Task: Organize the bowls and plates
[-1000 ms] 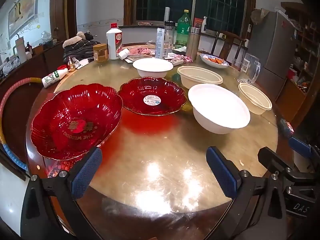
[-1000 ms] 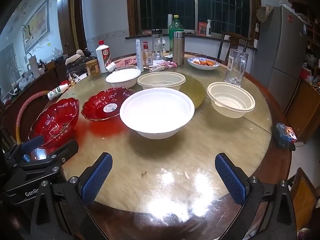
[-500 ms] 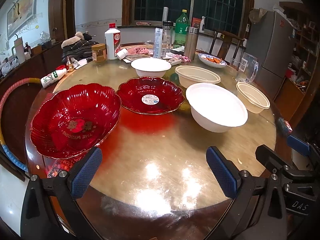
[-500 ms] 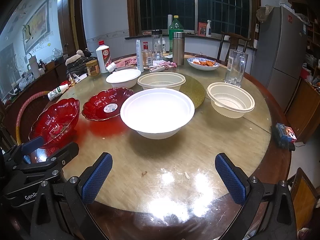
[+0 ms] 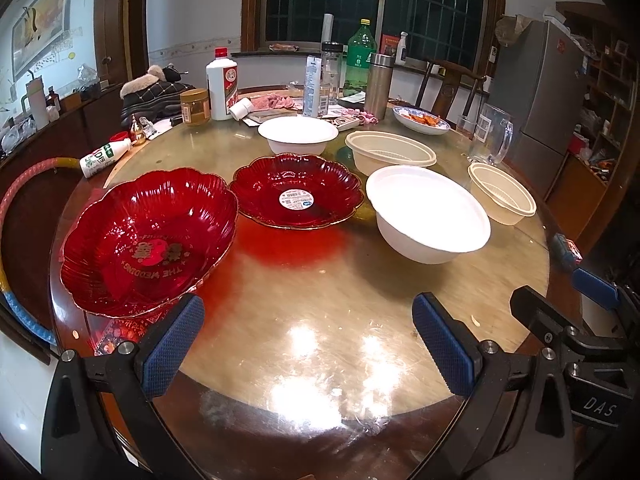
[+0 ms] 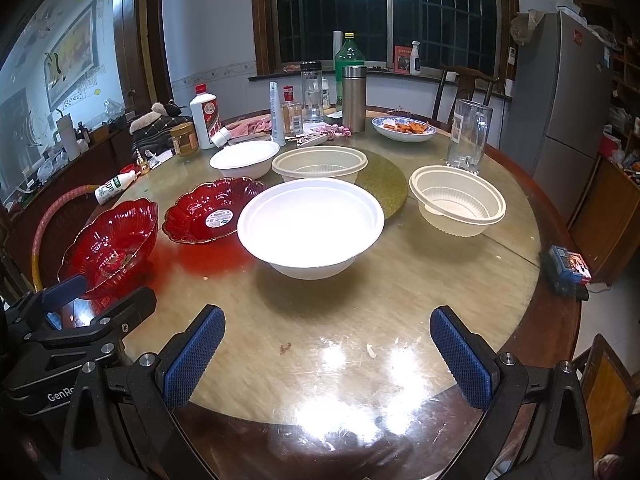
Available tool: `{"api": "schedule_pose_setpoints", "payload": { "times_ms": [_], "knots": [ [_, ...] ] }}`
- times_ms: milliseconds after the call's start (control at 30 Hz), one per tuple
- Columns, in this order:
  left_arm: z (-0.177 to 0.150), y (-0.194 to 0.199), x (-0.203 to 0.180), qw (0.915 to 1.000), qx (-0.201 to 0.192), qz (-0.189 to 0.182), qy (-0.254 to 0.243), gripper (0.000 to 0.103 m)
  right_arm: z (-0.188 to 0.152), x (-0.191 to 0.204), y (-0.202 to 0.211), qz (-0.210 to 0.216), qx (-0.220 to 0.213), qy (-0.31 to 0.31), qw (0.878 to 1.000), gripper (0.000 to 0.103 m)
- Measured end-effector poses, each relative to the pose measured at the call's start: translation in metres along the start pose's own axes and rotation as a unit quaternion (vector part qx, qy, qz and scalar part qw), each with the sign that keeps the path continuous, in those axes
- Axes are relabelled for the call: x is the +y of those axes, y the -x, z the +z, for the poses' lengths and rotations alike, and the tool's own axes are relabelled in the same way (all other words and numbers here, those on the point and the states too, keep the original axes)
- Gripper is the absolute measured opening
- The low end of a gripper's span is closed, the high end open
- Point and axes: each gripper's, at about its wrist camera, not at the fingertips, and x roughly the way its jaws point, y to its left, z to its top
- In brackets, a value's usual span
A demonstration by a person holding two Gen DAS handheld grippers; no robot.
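The left gripper (image 5: 306, 344) hangs low over the near edge of the round glass-topped wooden table (image 5: 320, 312), its blue-padded fingers (image 5: 172, 346) spread wide with nothing between them. Just ahead of its left finger sits the large deep red scalloped glass bowl (image 5: 150, 240), upright, mouth up, tilted slightly toward the camera, with gold lettering on its floor; its rim nearly touches that finger. Beyond it, straight ahead of the claw, lies the shallower red scalloped glass plate (image 5: 297, 190) with a white sticker at its centre, flat, its rim close beside the deep bowl's.

The right gripper (image 6: 328, 354) is likewise released, fingers wide apart and bare. Directly ahead of it stands the large white round bowl (image 6: 311, 226), upright and empty. Farther on, ahead and left, is a smaller white bowl (image 6: 245, 158); behind the large one, a cream ribbed plastic bowl (image 6: 320, 165); ahead and right, well apart, a second cream ribbed plastic bowl (image 6: 458, 205). Being round, none shows a long axis.
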Motion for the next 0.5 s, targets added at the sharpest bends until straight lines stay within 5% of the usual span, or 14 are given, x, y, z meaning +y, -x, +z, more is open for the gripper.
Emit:
{"api": "schedule_pose_setpoints", "payload": {
  "times_ms": [500],
  "knots": [
    [-0.001, 0.0028, 0.0041, 0.9999, 0.015, 0.003, -0.004, 0.103, 0.0002, 0.0003, 0.0013, 0.005, -0.002, 0.001, 1.0, 0.103]
  ]
}}
